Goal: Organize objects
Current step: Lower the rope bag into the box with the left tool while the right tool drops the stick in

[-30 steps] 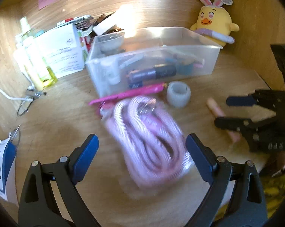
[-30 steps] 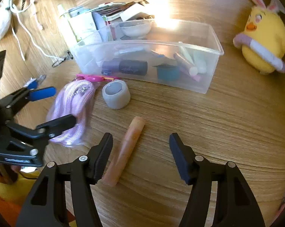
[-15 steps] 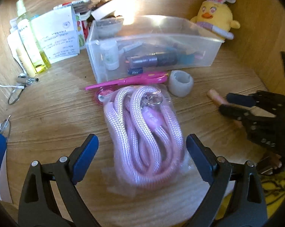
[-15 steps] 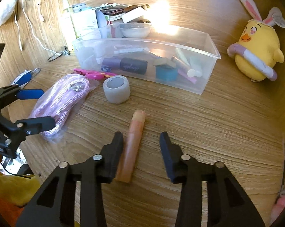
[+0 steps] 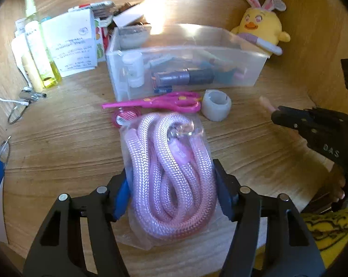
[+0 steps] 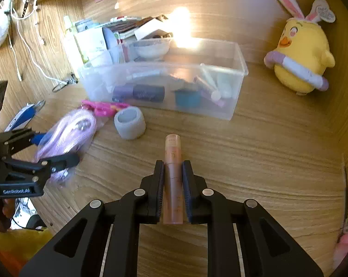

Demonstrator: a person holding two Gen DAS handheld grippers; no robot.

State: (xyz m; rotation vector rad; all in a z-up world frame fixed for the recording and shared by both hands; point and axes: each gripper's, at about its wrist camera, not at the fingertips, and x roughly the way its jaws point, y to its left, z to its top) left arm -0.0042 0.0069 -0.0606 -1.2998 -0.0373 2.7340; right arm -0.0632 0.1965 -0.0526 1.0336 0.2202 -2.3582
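Observation:
A pink braided rope in a clear bag [image 5: 171, 168] lies on the wooden desk in front of a clear plastic bin [image 5: 187, 48]. My left gripper [image 5: 170, 177] is closing, and its pads touch both sides of the bag, as the right wrist view also shows [image 6: 56, 147]. A peach-coloured tube [image 6: 172, 159] lies pointing toward the bin [image 6: 241, 53]. My right gripper [image 6: 172, 168] is shut on its near half. In the left wrist view the right gripper [image 5: 277, 114] sits at the right edge with the tube's end [image 5: 265, 102] sticking out.
Pink scissors [image 5: 164, 101], a small pink round item [image 5: 125, 116] and a grey tape roll [image 5: 216, 108] lie between rope and bin. The bin holds several small items. A yellow plush chick [image 6: 301, 60] sits back right. Bottles [image 5: 39, 53], papers [image 5: 72, 43] and a white cable [image 5: 3, 97] crowd the left.
The left jaws have narrowed from wide open onto the sides of the rope bag. The right jaws have closed from either side of the peach tube onto it.

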